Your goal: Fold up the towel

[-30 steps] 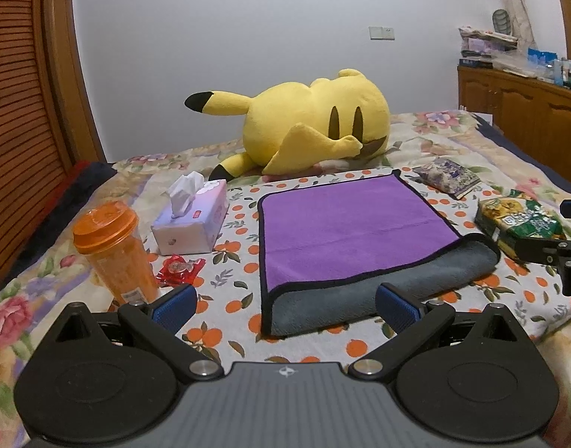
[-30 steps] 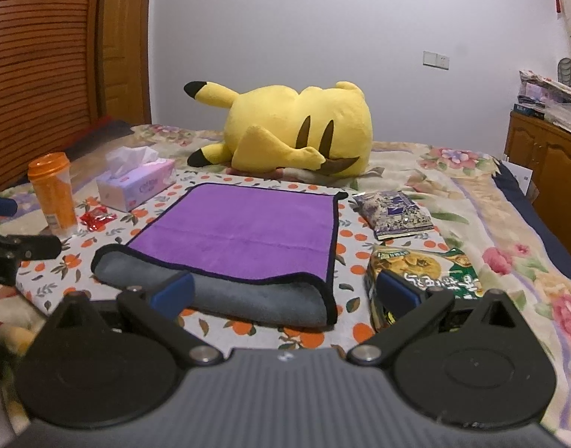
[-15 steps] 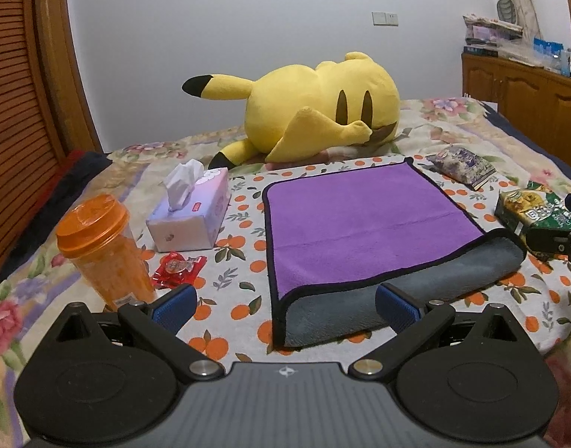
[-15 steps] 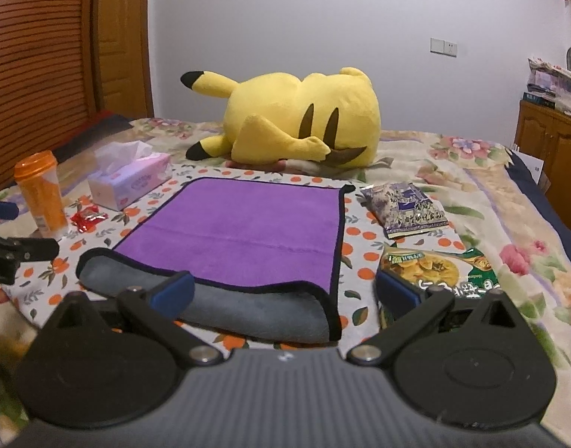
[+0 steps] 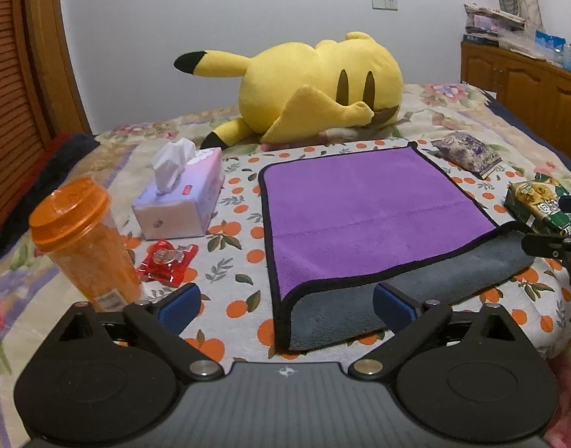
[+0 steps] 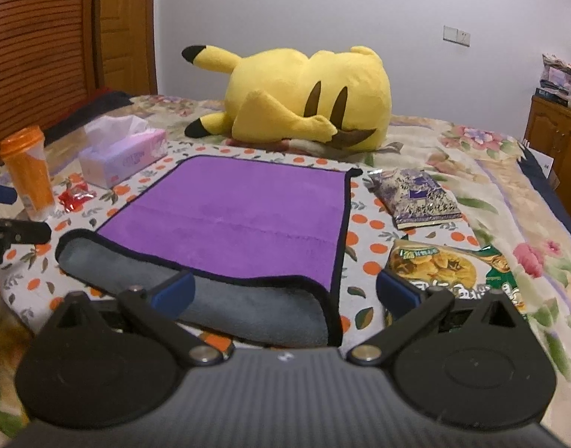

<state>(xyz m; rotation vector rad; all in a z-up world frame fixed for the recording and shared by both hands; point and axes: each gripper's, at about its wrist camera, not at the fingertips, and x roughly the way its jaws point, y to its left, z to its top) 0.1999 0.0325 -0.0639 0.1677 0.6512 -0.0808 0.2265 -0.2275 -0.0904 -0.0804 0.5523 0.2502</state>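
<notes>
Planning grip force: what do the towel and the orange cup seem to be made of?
Towel: likely plush microfibre, matte purple top, grey underside, black stitched edge, limp folded lip. Orange cup: probably hard translucent plastic; light shows through its wall, lid slightly glossy.

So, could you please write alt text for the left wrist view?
An open left gripper hovers over the near left corner of a purple and grey towel, once folded, on a patterned bed. An orange cup, tissue box and yellow plush surround it.
</notes>
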